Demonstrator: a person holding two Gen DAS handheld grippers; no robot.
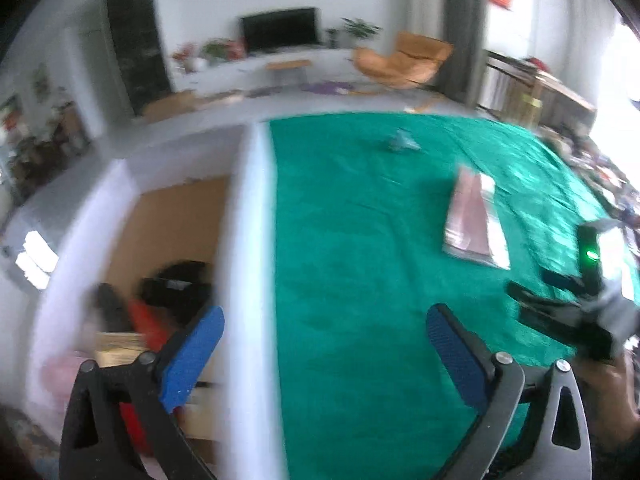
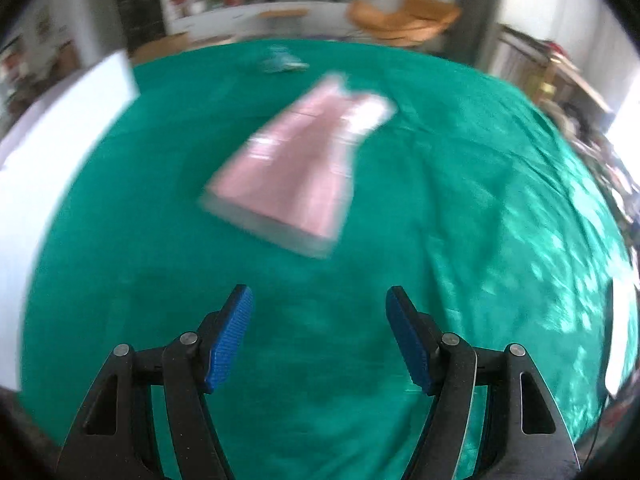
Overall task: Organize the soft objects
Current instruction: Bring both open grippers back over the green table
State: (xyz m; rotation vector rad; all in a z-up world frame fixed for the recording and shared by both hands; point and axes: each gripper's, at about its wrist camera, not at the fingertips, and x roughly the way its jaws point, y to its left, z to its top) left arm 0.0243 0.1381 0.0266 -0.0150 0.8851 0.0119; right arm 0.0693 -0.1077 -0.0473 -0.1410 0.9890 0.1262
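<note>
Left wrist view is showing what the right one is missing: a white-walled box point(image 1: 248, 240) sitting just beside the left edge of the green cloth point(image 1: 360, 260), with black, red and pink soft items point(image 1: 176, 284) lying jumbled inside, too blurred to name. It is also catching the right gripper point(image 1: 556, 296) from the side at the far right, hanging over the cloth, a green light glowing on its body.

Right wrist view is looking straight down the cloth point(image 2: 440, 240) and giving the clearer look at the pink dress point(image 2: 296, 168), lying flat near the cloth's middle, well ahead of the right gripper point(image 2: 320, 336). In the left view the dress point(image 1: 474, 220) is showing as a narrow pink strip off to the right. A small light-blue item point(image 2: 282, 62) is sitting further back, near the far edge; also visible in the left view point(image 1: 400, 142).

Left gripper point(image 1: 324, 360) jaws are standing wide apart, nothing between them, one finger over the box wall, the other over the cloth. Right gripper jaws are apart too, holding nothing.

Surface: green cloth, wrinkled and shiny on the right. Room behind: a television point(image 1: 280, 30) on a long white cabinet, potted plants, a tan chair point(image 1: 404, 60), a grey pillar.
</note>
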